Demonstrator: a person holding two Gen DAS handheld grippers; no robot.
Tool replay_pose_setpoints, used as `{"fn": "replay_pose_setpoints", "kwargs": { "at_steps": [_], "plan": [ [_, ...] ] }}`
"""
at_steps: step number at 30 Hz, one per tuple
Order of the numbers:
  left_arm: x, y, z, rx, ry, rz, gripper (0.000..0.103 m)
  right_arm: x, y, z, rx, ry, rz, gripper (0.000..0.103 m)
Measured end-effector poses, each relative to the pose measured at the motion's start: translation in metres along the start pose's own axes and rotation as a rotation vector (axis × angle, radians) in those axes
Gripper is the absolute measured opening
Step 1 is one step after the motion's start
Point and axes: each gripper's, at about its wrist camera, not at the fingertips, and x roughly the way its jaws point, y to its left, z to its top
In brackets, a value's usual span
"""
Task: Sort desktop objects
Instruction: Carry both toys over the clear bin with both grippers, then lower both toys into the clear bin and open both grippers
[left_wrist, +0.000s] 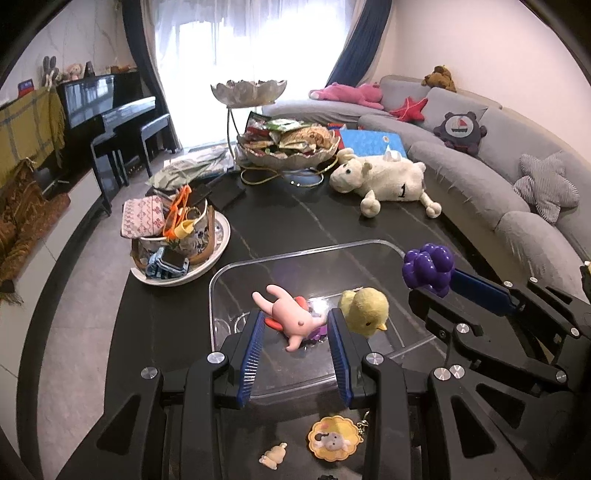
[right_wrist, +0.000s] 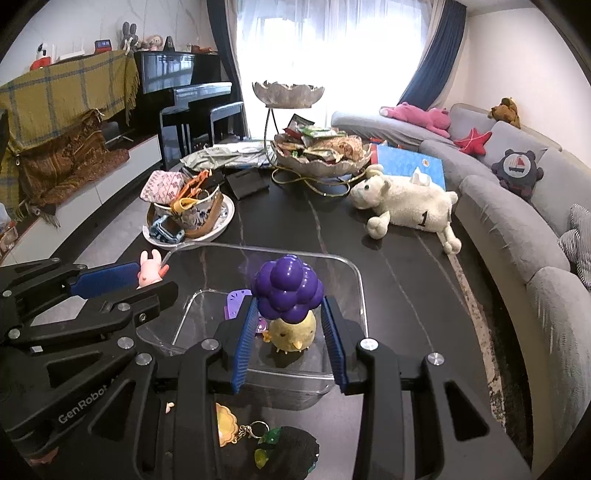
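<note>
A clear plastic container (left_wrist: 306, 252) stands on the dark table; a yellow chick toy (left_wrist: 364, 310) and a flat purple piece (right_wrist: 238, 301) lie inside it. My left gripper (left_wrist: 295, 321) is shut on a pink rabbit figure (left_wrist: 288, 317), held over the container's near left part. My right gripper (right_wrist: 288, 306) is shut on a purple toy grape bunch (right_wrist: 286, 291), directly above the chick (right_wrist: 293, 332). In the left wrist view the grapes (left_wrist: 428, 267) hang at the container's right rim. The rabbit's head (right_wrist: 149, 271) pokes past the left gripper's blue pad.
A yellow mouse keychain (left_wrist: 334, 437) and a small beige figure (left_wrist: 273, 456) lie on the table in front of the container. A plate with a stuffed basket (left_wrist: 177, 236) sits left, a plush sheep (left_wrist: 384, 181) and tiered snack bowl (left_wrist: 291, 144) behind, and the sofa (left_wrist: 480, 192) to the right.
</note>
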Motion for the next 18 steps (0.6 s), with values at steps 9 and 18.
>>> {"fn": "replay_pose_setpoints", "kwargs": {
  "at_steps": [9, 18],
  "plan": [
    [0.027, 0.002, -0.004, -0.011, 0.043, 0.007, 0.031, 0.025, -0.001, -0.007, 0.002, 0.055, 0.022, 0.033],
    [0.034, 0.004, -0.001, -0.011, 0.084, 0.016, 0.036, 0.032, -0.003, -0.009, 0.008, 0.071, 0.027, 0.034]
  ]
}}
